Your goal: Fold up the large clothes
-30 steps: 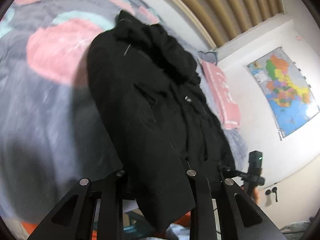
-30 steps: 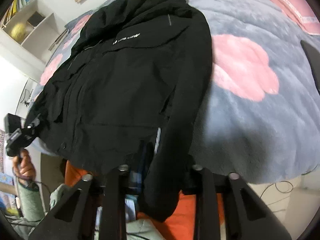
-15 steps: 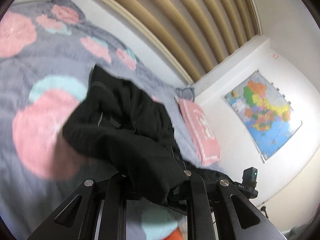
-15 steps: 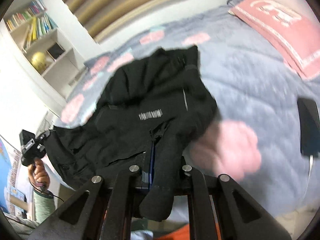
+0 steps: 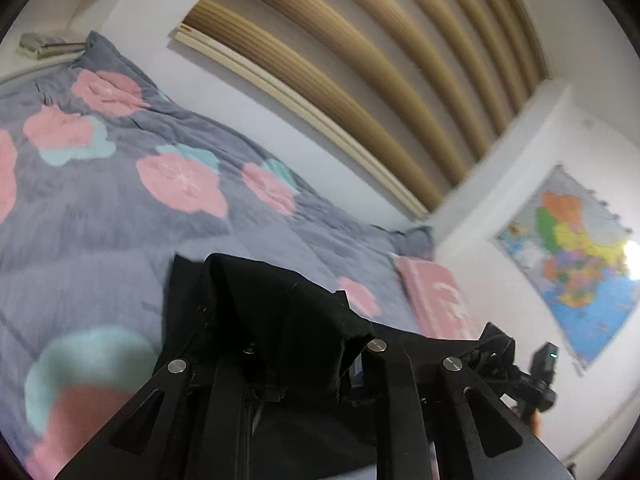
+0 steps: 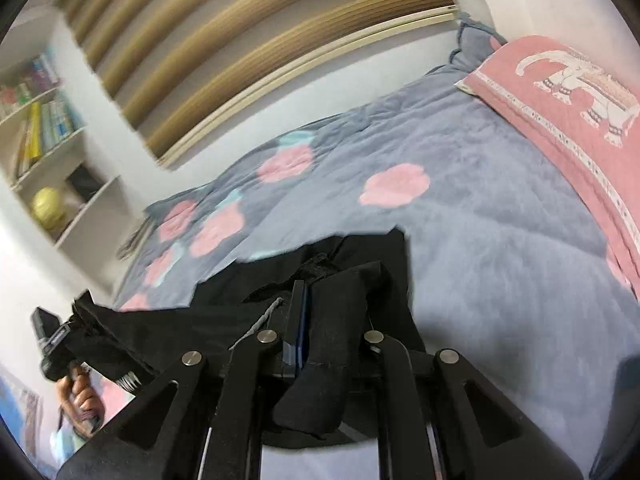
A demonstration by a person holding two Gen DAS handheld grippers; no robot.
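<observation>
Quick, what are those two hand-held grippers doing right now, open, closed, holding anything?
Left hand-held gripper: closed on the black jacket.
Right hand-held gripper: closed on the same jacket's sleeve.

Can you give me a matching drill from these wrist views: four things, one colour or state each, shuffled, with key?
Things:
1. jacket
2. pillow
3. ball
4. right gripper

Colour or state:
A. yellow, on a white shelf
B. shut on black cloth
C. pink, with an elephant print
D. black, bunched on the grey bed cover

Pairs: 1-D, 2-C, 3-A, 4-B
</observation>
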